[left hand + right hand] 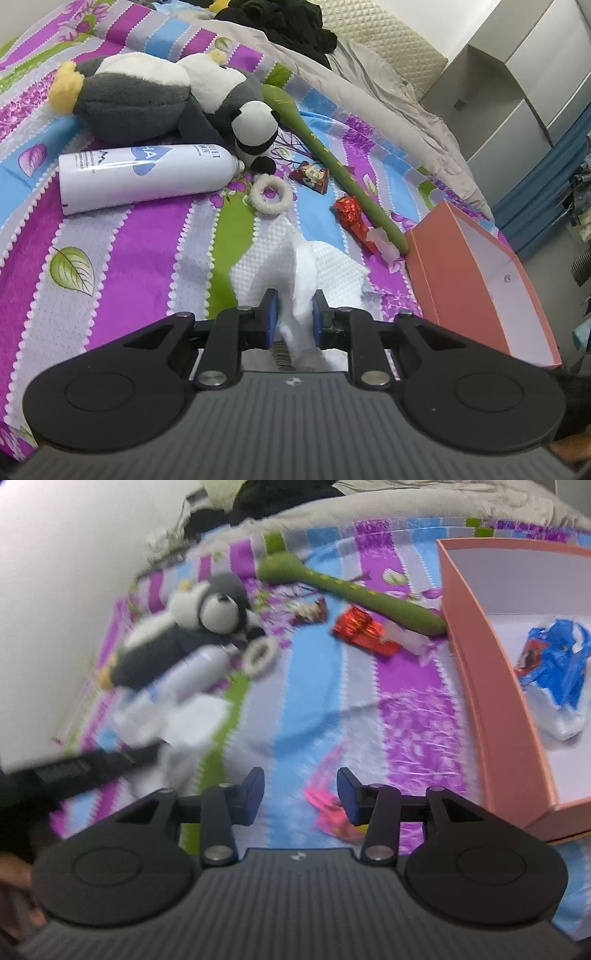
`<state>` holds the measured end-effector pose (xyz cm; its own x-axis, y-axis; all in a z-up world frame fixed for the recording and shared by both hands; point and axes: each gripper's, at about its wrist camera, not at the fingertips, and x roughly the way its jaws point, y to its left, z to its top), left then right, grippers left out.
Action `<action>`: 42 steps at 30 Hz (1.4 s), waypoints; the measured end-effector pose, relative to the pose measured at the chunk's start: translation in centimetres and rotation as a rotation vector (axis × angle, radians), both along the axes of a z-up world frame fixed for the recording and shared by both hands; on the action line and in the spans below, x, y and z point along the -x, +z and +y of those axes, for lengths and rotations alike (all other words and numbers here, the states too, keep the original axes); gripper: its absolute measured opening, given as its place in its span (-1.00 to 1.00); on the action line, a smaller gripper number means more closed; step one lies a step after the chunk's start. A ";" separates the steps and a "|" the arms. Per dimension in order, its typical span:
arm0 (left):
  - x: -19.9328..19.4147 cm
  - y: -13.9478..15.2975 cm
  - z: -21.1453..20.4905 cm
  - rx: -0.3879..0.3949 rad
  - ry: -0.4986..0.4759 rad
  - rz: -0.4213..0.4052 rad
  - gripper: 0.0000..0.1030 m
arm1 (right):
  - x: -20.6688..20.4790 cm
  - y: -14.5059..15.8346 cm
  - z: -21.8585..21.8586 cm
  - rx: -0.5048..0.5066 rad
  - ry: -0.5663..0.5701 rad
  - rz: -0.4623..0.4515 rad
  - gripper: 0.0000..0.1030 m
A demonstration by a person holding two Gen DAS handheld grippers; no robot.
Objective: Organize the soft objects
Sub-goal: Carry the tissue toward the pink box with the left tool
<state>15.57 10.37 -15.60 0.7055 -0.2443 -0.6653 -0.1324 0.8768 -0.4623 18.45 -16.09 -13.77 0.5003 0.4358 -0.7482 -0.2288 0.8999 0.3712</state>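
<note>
My left gripper [294,317] is shut on a white textured cloth [295,258], which rises in a fold from the striped bedspread into the jaws. Further off on the bed lie a grey and white plush penguin [140,99], a small panda plush [255,125], a fluffy white ring [270,194] and a long green plush stick [332,158]. My right gripper [301,794] is open with nothing between its pads; a crumpled pink wrapper [328,808] lies on the bed just under its right finger. The right wrist view is blurred.
An open salmon-pink box [461,288] sits at the bed's right side and holds a blue and white plastic bag [557,664]. A white spray bottle [144,177] and red foil wrappers [351,214] lie among the toys. Grey bedding and black clothes are heaped behind.
</note>
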 end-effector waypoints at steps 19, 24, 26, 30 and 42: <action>0.9 0.2 -1.0 0.052 -0.019 -0.009 -0.57 | -1.2 -3.3 0.5 -0.517 -0.060 0.303 -0.88; 1.1 0.4 -0.3 0.074 -0.004 -0.019 -0.57 | -0.9 -2.4 1.0 -0.435 -0.040 0.261 -0.93; 1.1 0.7 -0.1 0.069 0.000 -0.023 -0.57 | -0.9 -2.1 1.0 -0.398 -0.043 0.242 -0.93; 1.2 1.1 0.1 0.050 0.001 -0.023 -0.57 | -1.0 -1.9 0.8 -0.307 -0.038 0.200 -0.93; 1.7 2.1 -1.6 -0.063 -0.044 0.017 -0.57 | 0.6 1.1 -0.5 -0.070 -0.036 0.036 -0.93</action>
<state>13.90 8.73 -13.47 0.6836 -0.2318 -0.6921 -0.1005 0.9093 -0.4038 17.83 -16.54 -12.68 0.4904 0.4697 -0.7341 -0.1818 0.8790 0.4409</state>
